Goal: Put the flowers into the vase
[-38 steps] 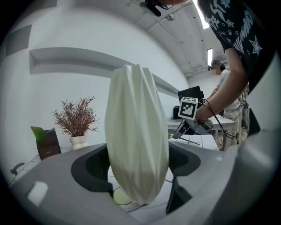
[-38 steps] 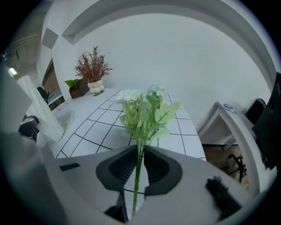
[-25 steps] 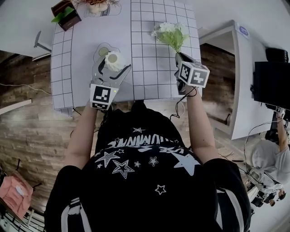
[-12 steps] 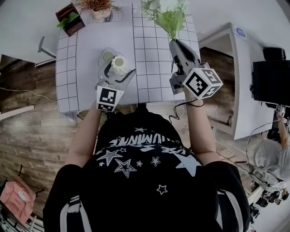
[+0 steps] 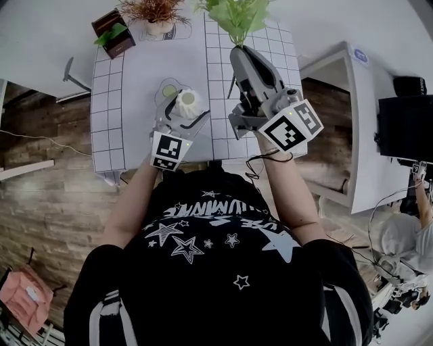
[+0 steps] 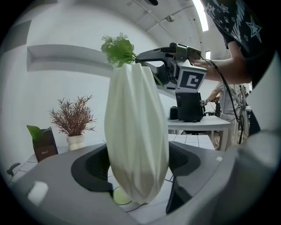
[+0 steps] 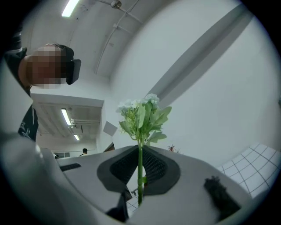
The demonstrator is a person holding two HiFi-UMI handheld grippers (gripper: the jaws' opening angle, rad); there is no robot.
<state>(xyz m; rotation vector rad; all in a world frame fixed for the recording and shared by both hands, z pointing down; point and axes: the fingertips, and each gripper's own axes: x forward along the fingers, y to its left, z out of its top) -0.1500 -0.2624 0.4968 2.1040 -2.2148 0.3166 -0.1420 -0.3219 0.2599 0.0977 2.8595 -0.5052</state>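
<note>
Right claw (image 7: pixel 139 169) has its 2 jaws pinched almost together on the thin green stem of the flowers (image 7: pixel 142 116), low on the stem, so the leafy head stands clear above the pads. In the head view this claw (image 5: pixel 238 51) is held up over the far right part of the surface (image 5: pixel 135 74), tilted a little upward, and the bunch (image 5: pixel 237 13) sits high beyond its tip. Gripping low leaves a short bare end below the jaws, which I judge is what has to enter the vase first.

Left claw (image 5: pixel 181 116) is spread wide, with its 2 pads against opposite sides of the vase (image 6: pixel 136 132), low on the body. That looks like a steadying hold, keeping the tall, narrow-footed vase from tipping as the stem goes in. The vase (image 5: pixel 190 102) stands upright near the surface's near edge, beside a round green mark (image 6: pixel 119 195).

Its body is matte cream, twisted into soft ridges, swelling in the middle and narrowing to the foot. The flowers look artificial: small white blooms over stiff pale-green leaves on 1 straight stalk. The surface is white with a printed grid. At its far edge stand a dried reddish plant (image 5: pixel 157 13) in a pale pot and, at the far left corner, a dark box (image 5: pixel 114 35) with a green leaf.
</note>
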